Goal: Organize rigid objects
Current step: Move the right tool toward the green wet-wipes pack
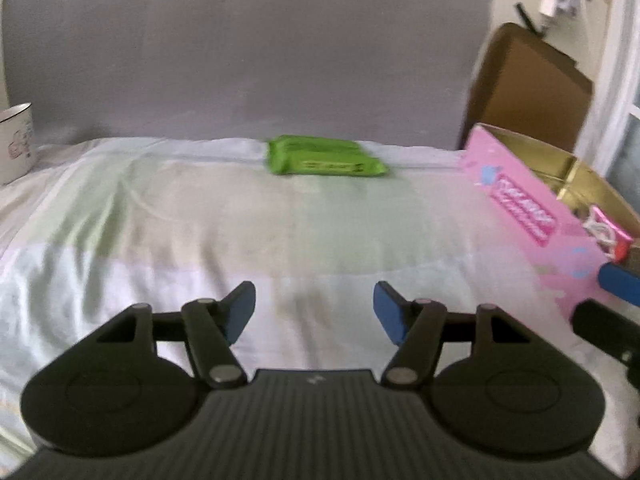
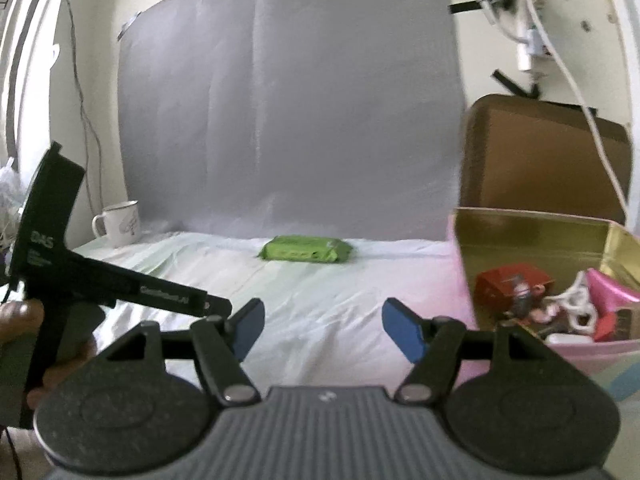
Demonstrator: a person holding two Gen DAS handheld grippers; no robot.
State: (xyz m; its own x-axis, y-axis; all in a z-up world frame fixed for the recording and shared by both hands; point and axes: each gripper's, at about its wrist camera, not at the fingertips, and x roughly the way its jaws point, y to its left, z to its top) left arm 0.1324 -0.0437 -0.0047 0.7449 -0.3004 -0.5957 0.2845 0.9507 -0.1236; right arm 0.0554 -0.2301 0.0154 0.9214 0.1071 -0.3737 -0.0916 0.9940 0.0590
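Observation:
A green flat packet [image 1: 326, 157] [image 2: 306, 249] lies at the far side of the pale bedsheet, by the grey backdrop. A pink box with a gold inside [image 1: 528, 208] [image 2: 532, 236] stands at the right and holds a red box [image 2: 510, 284], a pink item and white pieces. My left gripper [image 1: 314, 312] is open over the bare sheet, nothing between its blue pads, well short of the packet. My right gripper [image 2: 323, 330] is open too, empty, with the pink box just to its right. The left tool's body [image 2: 80, 276] shows at the left of the right wrist view, held by a hand [image 2: 20, 320].
A white enamel mug [image 1: 16, 142] [image 2: 120, 222] stands at the far left by the backdrop. A brown cardboard flap [image 1: 528, 88] [image 2: 544, 160] rises behind the pink box. Cables and tape hang on the wall at the upper right [image 2: 524, 40].

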